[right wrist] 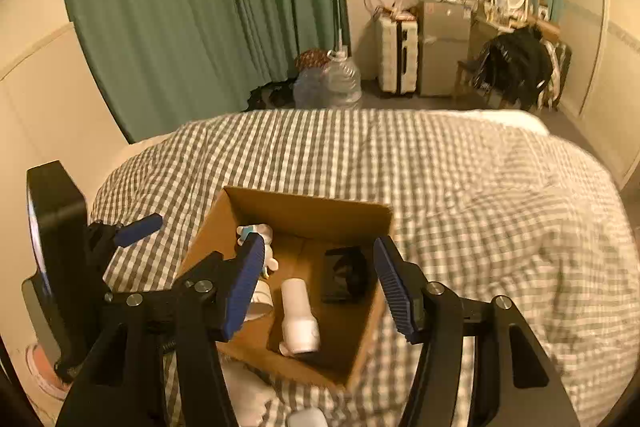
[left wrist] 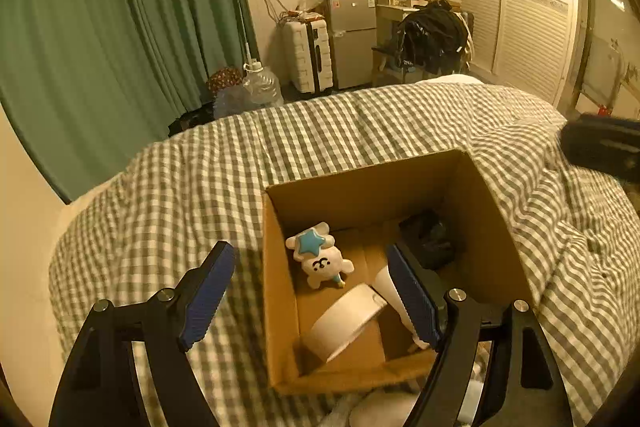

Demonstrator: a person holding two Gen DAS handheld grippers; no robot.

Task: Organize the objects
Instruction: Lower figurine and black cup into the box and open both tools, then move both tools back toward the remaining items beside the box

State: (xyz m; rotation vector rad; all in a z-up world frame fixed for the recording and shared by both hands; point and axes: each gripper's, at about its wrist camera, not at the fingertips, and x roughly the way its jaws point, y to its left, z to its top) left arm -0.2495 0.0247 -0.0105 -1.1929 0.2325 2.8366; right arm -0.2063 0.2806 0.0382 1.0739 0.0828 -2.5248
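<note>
An open cardboard box point(left wrist: 280, 267) sits on the checked bed cover; it also shows in the right wrist view point(right wrist: 312, 211). Inside lie a white plush toy with a blue star point(left wrist: 320, 259), a white tape roll point(left wrist: 344, 323), a white bottle point(right wrist: 298, 319) and a black object point(right wrist: 346, 273). My left gripper point(left wrist: 308, 291) is open and empty, hovering over the box's near left corner. My right gripper point(right wrist: 320, 283) is open and empty above the box. The left gripper's blue finger point(right wrist: 138, 229) shows at the left of the right wrist view.
The grey-and-white checked cover point(left wrist: 360, 123) spreads over the bed around the box. White soft items point(right wrist: 248, 399) lie at the bed's near edge. Beyond the bed stand water jugs point(right wrist: 340, 79), a suitcase, a small fridge and a chair with dark clothes.
</note>
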